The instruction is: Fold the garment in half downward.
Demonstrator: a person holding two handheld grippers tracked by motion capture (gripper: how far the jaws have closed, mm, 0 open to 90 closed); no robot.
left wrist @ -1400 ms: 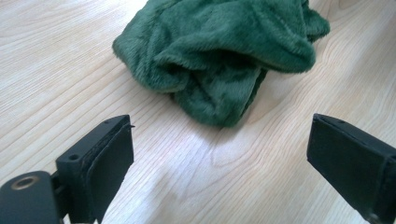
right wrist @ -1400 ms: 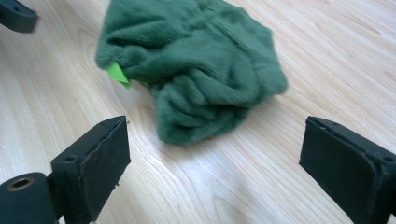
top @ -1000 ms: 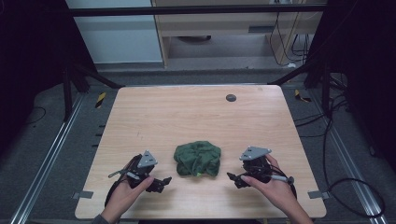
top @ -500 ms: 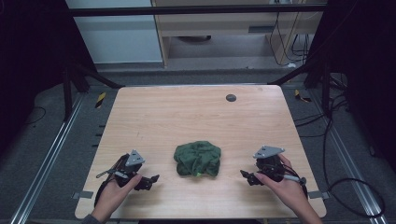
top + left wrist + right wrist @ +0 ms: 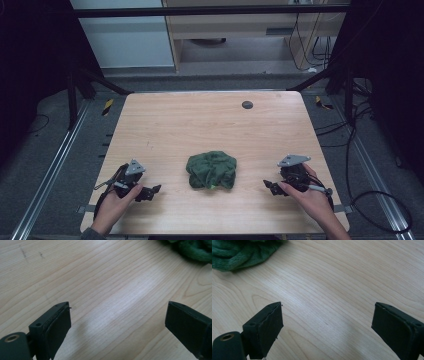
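Left gripper (image 5: 150,190) low over the near left part of the table (image 5: 200,125), jaws spread wide with bare wood between them, pointing toward the middle. Right gripper (image 5: 272,186) near the front right edge, jaws likewise spread and empty, also aimed inward. Between the two, apart from both, a crumpled green cloth (image 5: 212,170) in a heap on the wood. Far off near the back edge, a small dark round disc (image 5: 247,104).
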